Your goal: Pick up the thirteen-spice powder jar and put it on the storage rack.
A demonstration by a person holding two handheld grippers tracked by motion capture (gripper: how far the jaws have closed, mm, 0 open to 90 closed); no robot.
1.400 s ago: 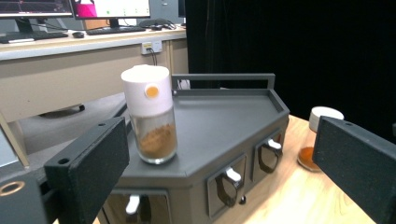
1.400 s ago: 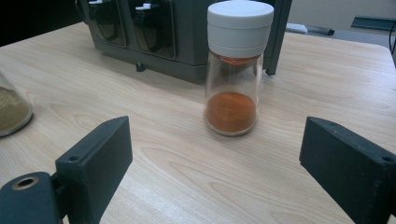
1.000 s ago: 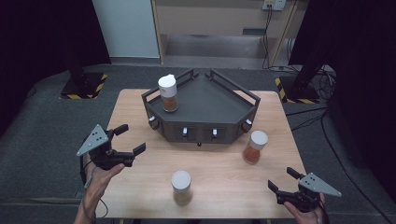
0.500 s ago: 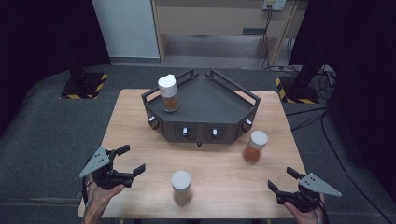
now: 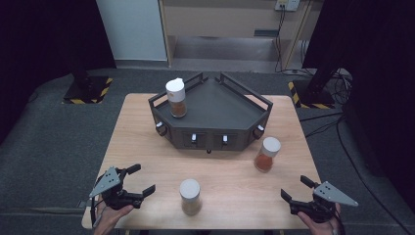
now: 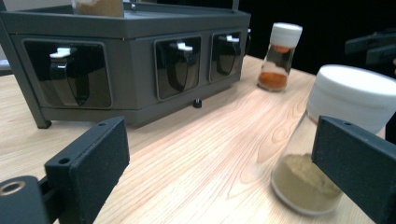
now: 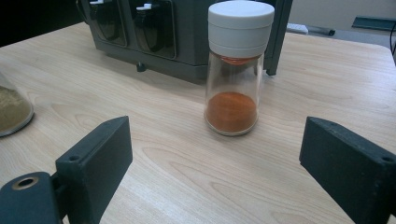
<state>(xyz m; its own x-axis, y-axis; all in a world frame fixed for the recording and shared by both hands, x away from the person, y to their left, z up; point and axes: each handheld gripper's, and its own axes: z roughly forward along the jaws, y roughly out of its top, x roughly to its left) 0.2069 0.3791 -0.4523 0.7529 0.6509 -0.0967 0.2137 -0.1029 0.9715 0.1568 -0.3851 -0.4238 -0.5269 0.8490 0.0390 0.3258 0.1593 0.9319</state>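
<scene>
Glass spice jar, white cap, tan powder [image 5: 190, 196], standing upright on wooden table [image 5: 147, 142]; rigid, smooth, breakable. Left hand-held gripper [image 5: 137, 182] approaching beside it, jaws apart, empty. Gripping mid-body advisable.

The jar with beige powder [image 5: 190, 196] stands upright on the table, in the lower middle of the high view. It is a clear glass jar with a white screw cap, and the pale brown powder fills about the lower third. In the left gripper view this jar [image 6: 327, 154] is at the right side of the frame, partly behind the right jaw.

The jar with orange powder [image 5: 266, 153] is of the same kind: clear glass and a white cap. It also stands upright, at the right of centre in the high view. In the right gripper view it [image 7: 236, 70] is in the upper middle, with orange-red powder low in the glass.
</scene>
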